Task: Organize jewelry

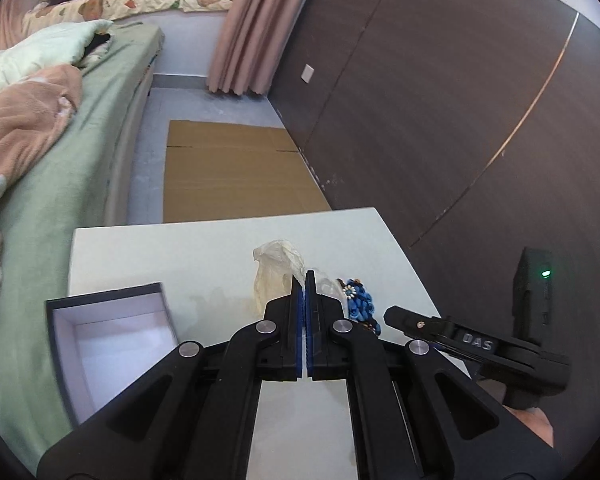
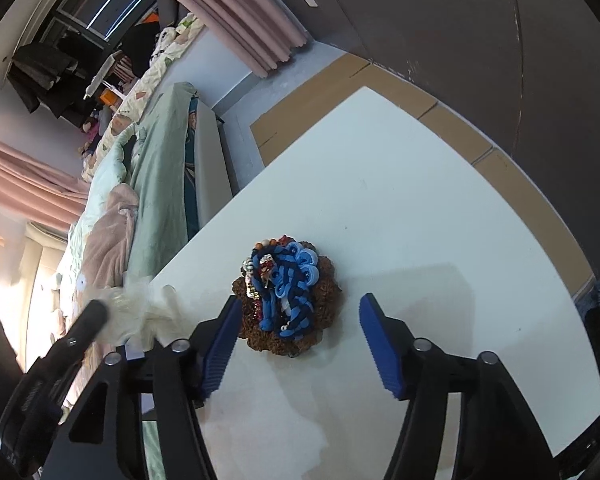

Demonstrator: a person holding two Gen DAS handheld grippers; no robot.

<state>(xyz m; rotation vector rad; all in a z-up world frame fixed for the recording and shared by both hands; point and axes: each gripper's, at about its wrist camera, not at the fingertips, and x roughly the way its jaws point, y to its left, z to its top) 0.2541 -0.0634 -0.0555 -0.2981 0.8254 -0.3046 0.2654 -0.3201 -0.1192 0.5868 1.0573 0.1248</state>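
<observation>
A pile of jewelry (image 2: 288, 296), blue braided cords and beads on a brown beaded ring, lies on the white table (image 2: 400, 184). My right gripper (image 2: 296, 304) is open just above it, its blue pads either side of the pile. My left gripper (image 1: 304, 276) is shut on a thin crumpled plastic bag (image 1: 276, 272) and holds it up off the table; the bag also shows in the right wrist view (image 2: 140, 308). The jewelry (image 1: 358, 300) lies just right of the left gripper. An open dark box (image 1: 112, 344) with a white inside stands at the table's left.
A bed (image 1: 60, 168) with green sheet and pink blanket runs along the left. Flat cardboard (image 1: 236, 172) lies on the floor beyond the table. A dark panelled wall (image 1: 440, 100) stands to the right. Pink curtains (image 1: 252, 24) hang at the back.
</observation>
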